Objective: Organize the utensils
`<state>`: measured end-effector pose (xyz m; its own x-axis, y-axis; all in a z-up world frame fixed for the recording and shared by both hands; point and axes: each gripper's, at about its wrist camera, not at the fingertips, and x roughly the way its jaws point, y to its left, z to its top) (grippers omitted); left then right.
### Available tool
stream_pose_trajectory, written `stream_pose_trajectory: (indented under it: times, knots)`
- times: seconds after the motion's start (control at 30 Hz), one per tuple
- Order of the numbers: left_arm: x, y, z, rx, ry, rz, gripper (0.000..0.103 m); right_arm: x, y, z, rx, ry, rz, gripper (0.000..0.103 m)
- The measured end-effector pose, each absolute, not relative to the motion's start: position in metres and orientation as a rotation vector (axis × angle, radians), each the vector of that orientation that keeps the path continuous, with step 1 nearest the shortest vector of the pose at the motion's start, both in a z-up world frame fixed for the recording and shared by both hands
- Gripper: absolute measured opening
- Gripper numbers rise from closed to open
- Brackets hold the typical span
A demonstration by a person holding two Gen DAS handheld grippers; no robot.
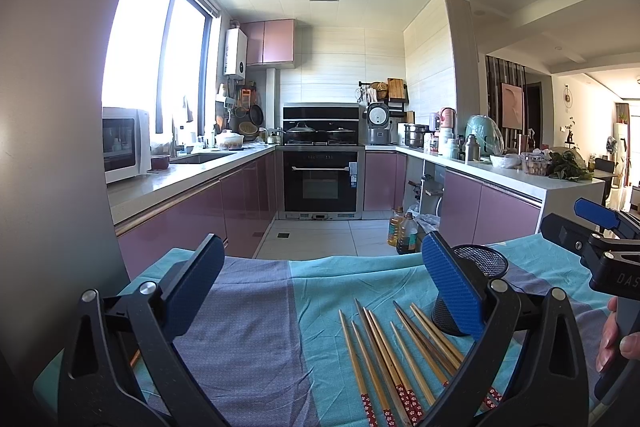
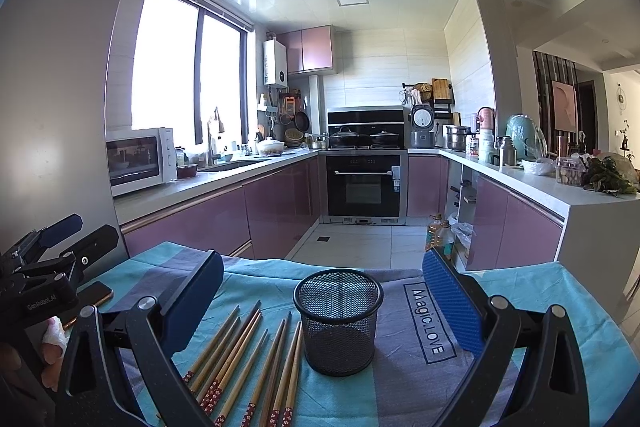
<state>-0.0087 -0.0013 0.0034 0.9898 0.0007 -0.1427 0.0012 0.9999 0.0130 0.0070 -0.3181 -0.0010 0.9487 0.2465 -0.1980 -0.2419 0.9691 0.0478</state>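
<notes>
Both grippers are just hanging level over the cloth-covered table (image 2: 520, 291), pointing toward the kitchen. The left gripper (image 1: 320, 287) has its jaws spread wide with nothing between them, only bare cloth below. The right gripper (image 2: 324, 291) is the same, jaws wide apart and empty, and the mesh cup (image 2: 338, 319) sits upright on the cloth right in the gap between its blue pads, not touched by either one.

The chopsticks (image 2: 248, 359) lie in a loose fan just left of the mesh cup, the nearest one almost against its base, tips pointing away toward the kitchen and the red flowered ends toward the person. From the left wrist view, the same sticks sit under that gripper's right finger (image 1: 452, 291), which partly hides the cup.

A hand (image 1: 616, 343) is wrapped on the right gripper's handle, off to the right of the cup. The other hand (image 2: 52, 339), left of the cup, seems to have a white wrap on one finger.

Readable stuff: the cloth says "Magic.LOVE" in a box right of the cup, the left gripper's body reads "GenRoboAI", and the right one shows "DAS", cut off. A phone (image 2: 96, 293) lies left of the cup near the table edge.
</notes>
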Motion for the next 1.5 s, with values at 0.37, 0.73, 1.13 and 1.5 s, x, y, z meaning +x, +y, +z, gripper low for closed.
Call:
stream_pose_trajectory:
  times: [0.37, 0.73, 1.13, 1.5]
  knots:
    - [-0.008, -0.002, 0.003, 0.015, 0.147, -0.002, 0.097, 0.009, -0.318, -0.002, 0.026, 0.213, 0.25, 0.097]
    - [-0.007, -0.003, 0.002, 0.016, 0.152, -0.005, 0.097, 0.01, -0.323, -0.003, 0.034, 0.219, 0.256, 0.096]
    - [0.0, -0.002, -0.001, 0.016, 0.18, -0.014, 0.097, 0.015, -0.329, -0.004, 0.044, 0.236, 0.268, 0.096]
    - [0.012, -0.003, -0.01, 0.032, 0.246, -0.034, 0.097, 0.029, -0.326, -0.02, 0.029, 0.36, 0.309, 0.096]
